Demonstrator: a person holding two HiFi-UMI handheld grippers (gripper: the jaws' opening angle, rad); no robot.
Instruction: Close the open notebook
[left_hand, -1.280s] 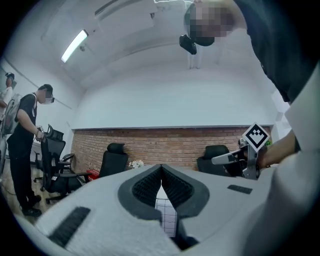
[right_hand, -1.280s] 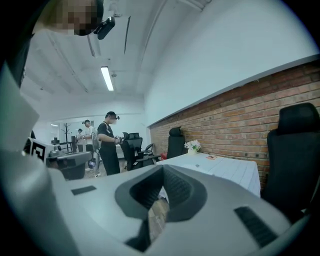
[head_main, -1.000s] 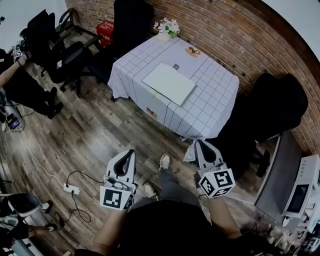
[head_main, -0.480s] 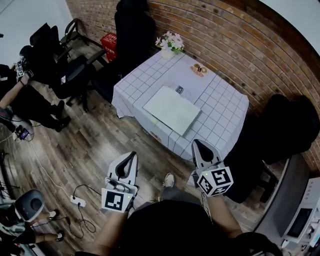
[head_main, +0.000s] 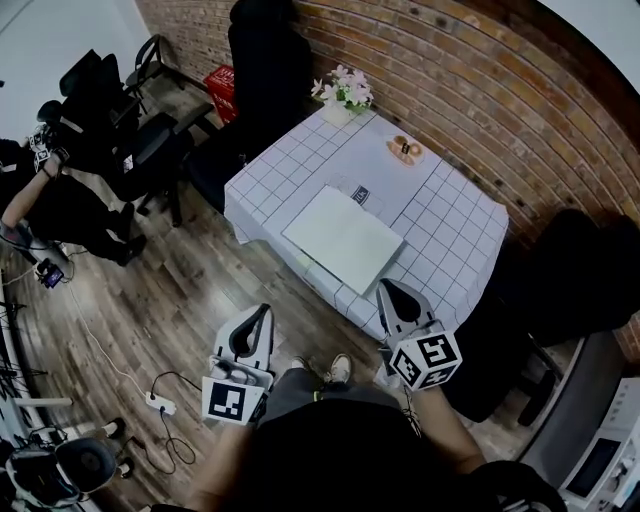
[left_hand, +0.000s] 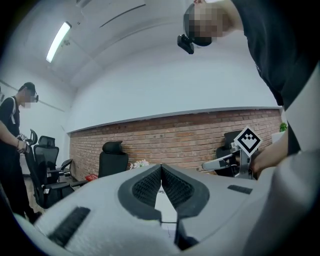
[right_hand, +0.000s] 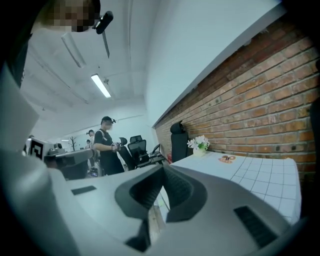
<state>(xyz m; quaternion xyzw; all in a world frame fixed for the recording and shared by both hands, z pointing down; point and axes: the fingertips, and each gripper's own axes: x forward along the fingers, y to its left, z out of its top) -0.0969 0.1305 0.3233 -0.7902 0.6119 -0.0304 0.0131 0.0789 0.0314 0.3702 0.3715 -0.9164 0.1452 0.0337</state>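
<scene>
The notebook (head_main: 343, 238) lies flat and white on the checked tablecloth of the table (head_main: 450, 230), near its front edge. Both grippers are held out level in front of the person, short of the table. My left gripper (head_main: 263, 309) is over the wooden floor, left of the table's near corner, its jaws shut with nothing between them (left_hand: 161, 166). My right gripper (head_main: 385, 286) has its tip at the table's front edge, just below and to the right of the notebook, and is also shut and empty (right_hand: 163, 167).
A vase of flowers (head_main: 342, 90), a small dish (head_main: 404, 149) and a small card (head_main: 361, 195) share the table. Black office chairs (head_main: 262, 50) stand behind and to the right (head_main: 570, 280). A power strip (head_main: 160, 405) lies on the floor. A person (head_main: 40, 190) stands at left.
The person has stepped forward, so the table and notebook are nearer and both grippers have moved toward the table's front edge. Both pairs of jaws stay shut.
</scene>
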